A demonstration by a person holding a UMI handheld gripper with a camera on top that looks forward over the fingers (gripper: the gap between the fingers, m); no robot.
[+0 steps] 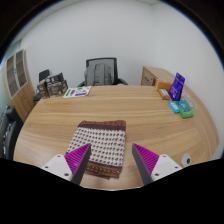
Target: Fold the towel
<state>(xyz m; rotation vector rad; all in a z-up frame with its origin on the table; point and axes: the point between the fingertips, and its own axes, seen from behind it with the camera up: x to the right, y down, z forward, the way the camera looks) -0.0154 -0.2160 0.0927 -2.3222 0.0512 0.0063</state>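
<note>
Gripper: the gripper (pixel 110 160) hung above the near edge of the table, fingers spread wide apart, nothing btwn them but air. Purple pads (pixel 78 157) faced inward. No contact w/ anything that I could see.

Towel: the towel (pixel 101 146) lay flat on the wooden table (pixel 120 105), just ahead of the fingers and partly under the left one. Patterned, brown/white weave w/ a darker band along the near edge. Looked roughly rectangular, edges fairly square.

Fold state: hard to call. It looked like a compact rectangle, so it may have been folded once already, but I couldn't make out layers or a crease. Could equally have been a small towel spread out.

Progress: my guess, early or mid-task. No corner was lifted, no edge pinched, gripper not on the cloth.

Left to do: judging by the layout, the gripper would need to drop to a near edge or corner, pinch it, carry it over to the far edge, then let go. Maybe a second fold after.

Risk: thin edge lying flat on wood, so the fingers might slide over it w/o catching.

Rest of room: office chair (pixel 100 70) beyond the far side of the table; a purple box (pixel 177 86) and small items at the right end; papers (pixel 76 91) at the far left; shelving (pixel 16 72) along the left wall.
</note>
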